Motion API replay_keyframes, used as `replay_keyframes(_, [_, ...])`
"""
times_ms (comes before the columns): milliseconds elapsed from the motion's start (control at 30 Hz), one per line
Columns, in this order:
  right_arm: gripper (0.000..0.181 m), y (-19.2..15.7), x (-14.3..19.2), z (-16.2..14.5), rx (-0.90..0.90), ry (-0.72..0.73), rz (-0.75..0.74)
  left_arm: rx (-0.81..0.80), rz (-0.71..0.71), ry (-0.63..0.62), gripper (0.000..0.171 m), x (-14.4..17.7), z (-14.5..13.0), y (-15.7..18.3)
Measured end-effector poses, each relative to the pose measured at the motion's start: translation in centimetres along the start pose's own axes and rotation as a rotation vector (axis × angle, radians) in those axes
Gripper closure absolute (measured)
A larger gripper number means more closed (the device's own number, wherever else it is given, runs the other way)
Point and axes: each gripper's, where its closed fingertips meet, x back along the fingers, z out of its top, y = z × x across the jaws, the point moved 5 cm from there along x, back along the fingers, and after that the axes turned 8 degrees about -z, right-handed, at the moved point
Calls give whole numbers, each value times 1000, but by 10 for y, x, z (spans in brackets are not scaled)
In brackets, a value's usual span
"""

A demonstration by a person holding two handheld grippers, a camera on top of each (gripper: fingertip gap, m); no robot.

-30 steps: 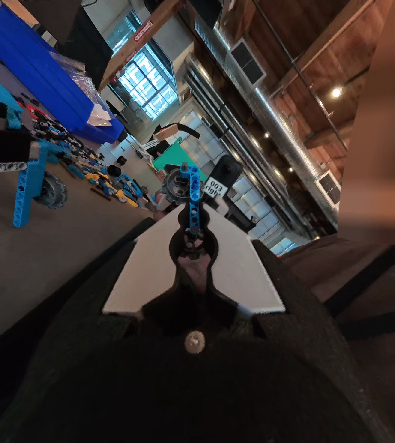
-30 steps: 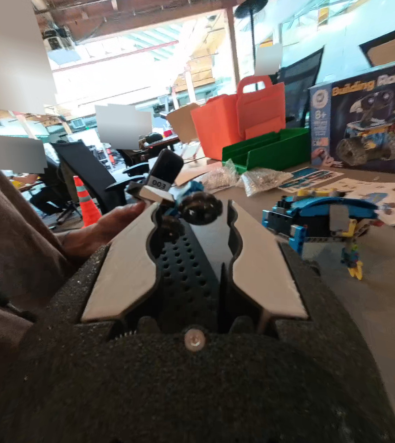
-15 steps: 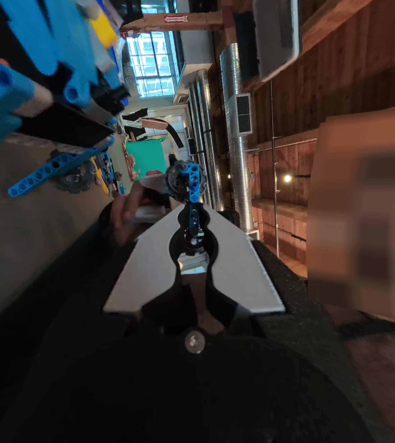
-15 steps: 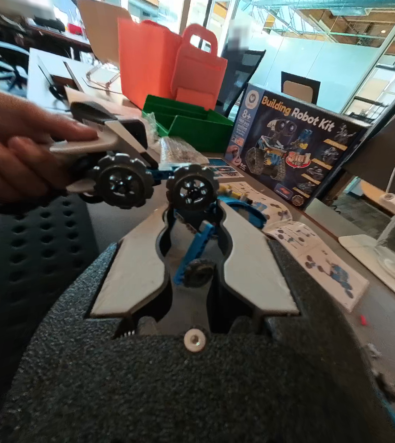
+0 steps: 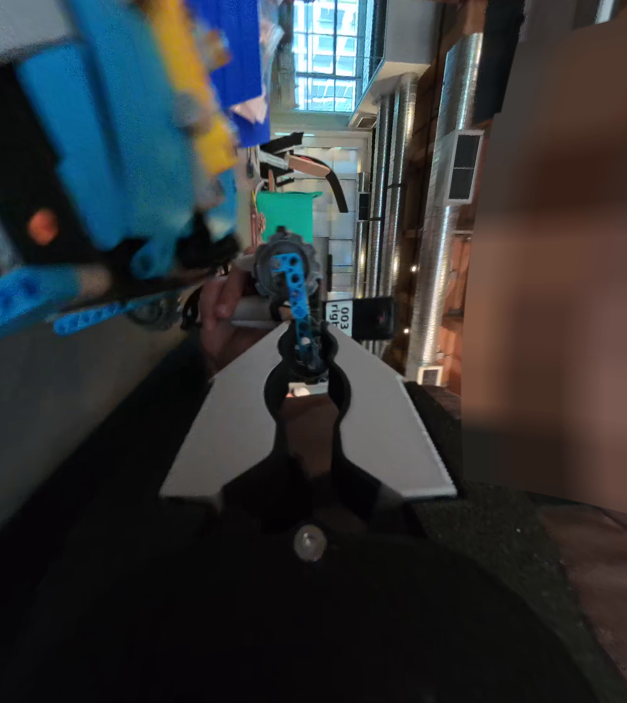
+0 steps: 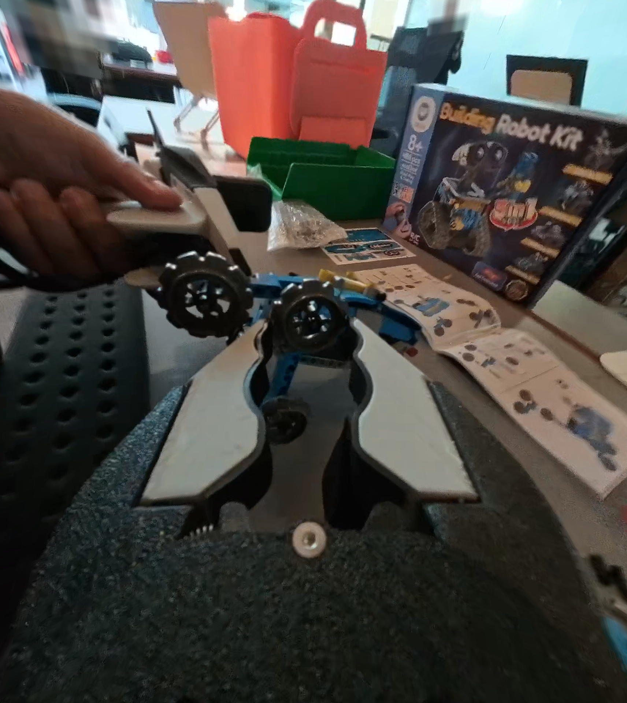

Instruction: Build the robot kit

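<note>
My left gripper (image 5: 306,334) is shut on a blue beam with holes (image 5: 296,300). The beam carries a black toothed wheel (image 5: 285,266) at its far end. My right gripper (image 6: 310,327) is shut on that wheel (image 6: 310,319), and the beam (image 6: 279,371) and a small wheel (image 6: 285,418) hang below between its fingers. In the right wrist view a hand holds the left gripper (image 6: 228,262) at the left, with a second large wheel (image 6: 205,298) at its tip. The right gripper (image 5: 262,285) and a hand show beyond the wheel in the left wrist view.
A blue, black and yellow brick robot model (image 5: 114,152) looms blurred at upper left, and shows behind the wheels (image 6: 388,323). On the table are a kit box (image 6: 513,198), an open booklet (image 6: 494,361), a green bin (image 6: 327,178), an orange bag (image 6: 293,83) and a parts bag (image 6: 300,228). A perforated black chair (image 6: 64,361) is at left. Less than 4 cm separates the two grippers' tips.
Both grippers have kept their hold on the wheel-and-beam piece. The pair has swung and moved in over the table, so the robot model now fills the left wrist view's upper left.
</note>
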Motion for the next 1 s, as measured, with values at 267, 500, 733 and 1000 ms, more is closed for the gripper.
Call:
replay_keyframes(267, [146,44,-5,-33,-632,-127,188,-591,112,-74,145,-7,18,32])
replay_keyframes(500, [145,37,-5,-12,-765,-52,284,-1212,519,-324,142,0,-7,2])
replay_keyframes(733, [146,19,0,22,-788,14,374,-1188,285,-185,108,-5,3,19])
replay_keyframes(1000, [147,13,15,33,-896,107,361,-999,39,-251,128,-17,-17,9])
